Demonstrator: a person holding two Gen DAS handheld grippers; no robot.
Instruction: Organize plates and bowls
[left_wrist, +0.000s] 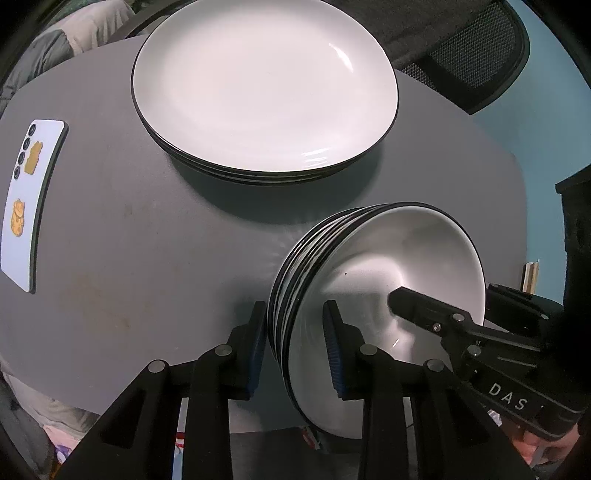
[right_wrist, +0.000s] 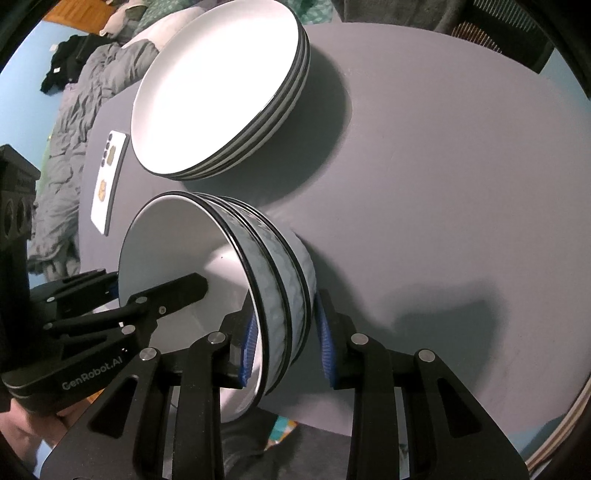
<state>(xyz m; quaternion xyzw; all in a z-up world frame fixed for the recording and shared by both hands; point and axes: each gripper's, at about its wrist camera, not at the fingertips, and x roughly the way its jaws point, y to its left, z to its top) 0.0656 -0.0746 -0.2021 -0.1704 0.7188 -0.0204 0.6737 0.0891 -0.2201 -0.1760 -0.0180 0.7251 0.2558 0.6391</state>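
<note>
- The stack of bowls (left_wrist: 388, 295) sits at the desk's (left_wrist: 129, 258) near edge, beside the stack of plates (left_wrist: 258, 92).
- Left gripper (left_wrist: 295, 347) and right gripper (right_wrist: 284, 343) each straddle the nested rims from opposite sides, apparently clamping them.
- White glaze, black rims; looks heavy, slippery and breakable, so a grip across all rims seems wisest.

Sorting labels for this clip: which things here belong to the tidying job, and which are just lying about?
Job: stack of plates; stack of bowls, gripped by left tool and right tool.
Lying about: phone; chair; blanket.
</note>
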